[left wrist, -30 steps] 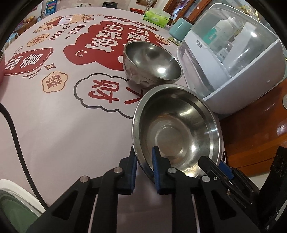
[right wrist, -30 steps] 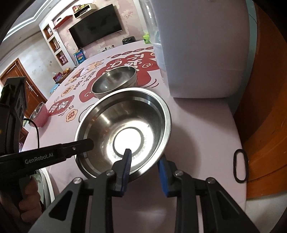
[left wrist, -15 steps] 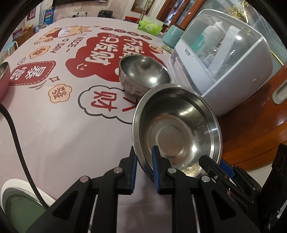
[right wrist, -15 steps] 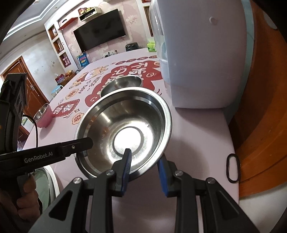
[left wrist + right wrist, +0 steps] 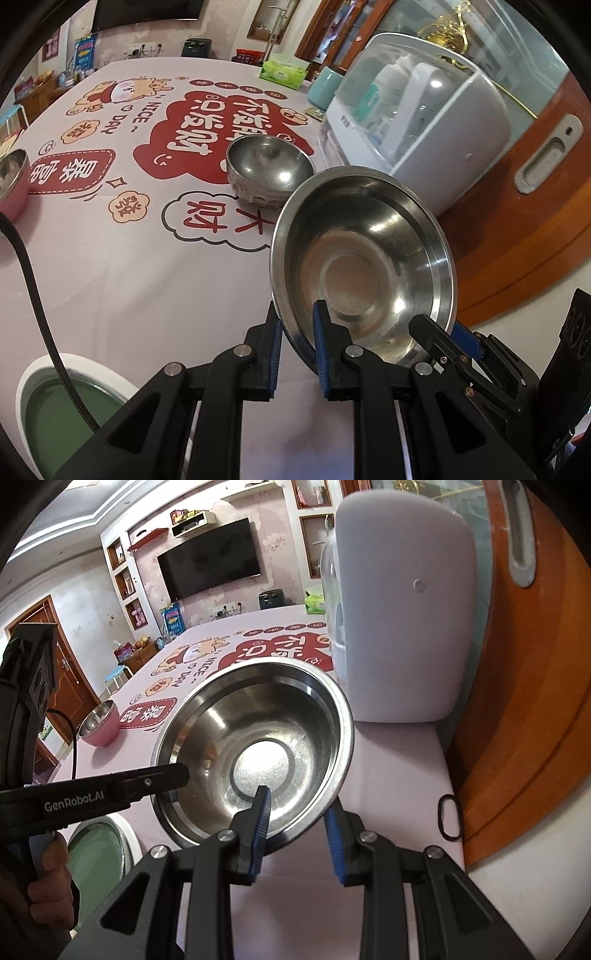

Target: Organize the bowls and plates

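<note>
A large steel bowl [image 5: 364, 258] hangs tilted above the pink tablecloth, held by both grippers. My left gripper [image 5: 297, 314] is shut on its near left rim, one pad inside the wall and one outside. My right gripper [image 5: 297, 805] is shut on the near right rim [image 5: 317, 812] in the same way, and it shows at the bowl's lower right in the left wrist view [image 5: 443, 339]. A smaller steel bowl [image 5: 269, 166] sits on the table beyond; the right wrist view hides it behind the large bowl [image 5: 258, 720].
A white sterilizer cabinet [image 5: 413, 122] stands close on the right. A pink bowl [image 5: 99, 723] sits far left. A green plate with a white rim [image 5: 55, 406] lies near left under a black cable [image 5: 33, 295]. A black ring [image 5: 450, 816] lies by the table's right edge.
Both grippers have risen with the large bowl held between them. The table and the smaller bowl look farther below, and the smaller bowl has slipped out of sight in the right wrist view.
</note>
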Tool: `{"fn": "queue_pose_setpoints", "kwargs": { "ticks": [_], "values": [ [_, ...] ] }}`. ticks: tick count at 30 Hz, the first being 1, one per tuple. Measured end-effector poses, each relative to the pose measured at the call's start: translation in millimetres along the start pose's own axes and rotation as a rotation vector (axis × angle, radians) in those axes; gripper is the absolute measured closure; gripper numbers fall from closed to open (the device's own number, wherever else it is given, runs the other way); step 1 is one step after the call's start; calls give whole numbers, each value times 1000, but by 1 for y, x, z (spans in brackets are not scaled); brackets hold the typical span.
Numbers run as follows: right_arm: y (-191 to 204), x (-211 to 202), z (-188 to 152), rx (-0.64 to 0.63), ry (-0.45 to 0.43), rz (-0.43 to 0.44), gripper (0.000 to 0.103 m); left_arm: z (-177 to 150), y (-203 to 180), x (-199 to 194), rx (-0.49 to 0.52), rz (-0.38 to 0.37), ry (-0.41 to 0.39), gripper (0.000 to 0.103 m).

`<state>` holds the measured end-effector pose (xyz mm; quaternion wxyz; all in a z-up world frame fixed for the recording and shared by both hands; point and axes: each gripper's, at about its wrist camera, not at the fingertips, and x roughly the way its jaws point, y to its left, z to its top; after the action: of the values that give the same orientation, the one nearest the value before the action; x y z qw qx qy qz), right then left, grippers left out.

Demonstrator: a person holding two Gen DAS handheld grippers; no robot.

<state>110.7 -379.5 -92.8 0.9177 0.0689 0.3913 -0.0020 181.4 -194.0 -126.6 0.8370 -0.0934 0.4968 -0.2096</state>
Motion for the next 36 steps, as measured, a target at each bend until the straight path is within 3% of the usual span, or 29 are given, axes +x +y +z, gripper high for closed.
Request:
{"fn": "queue_pose_setpoints", "kwargs": {
  "ticks": [20,36],
  "values": [
    [39,-52,-58,39,13,-31,74,-59,0,-45,163,2,100,85],
    [42,-52,-109,109,147,-34,74,-101,0,-21,236,61,303,83]
  ]
}}
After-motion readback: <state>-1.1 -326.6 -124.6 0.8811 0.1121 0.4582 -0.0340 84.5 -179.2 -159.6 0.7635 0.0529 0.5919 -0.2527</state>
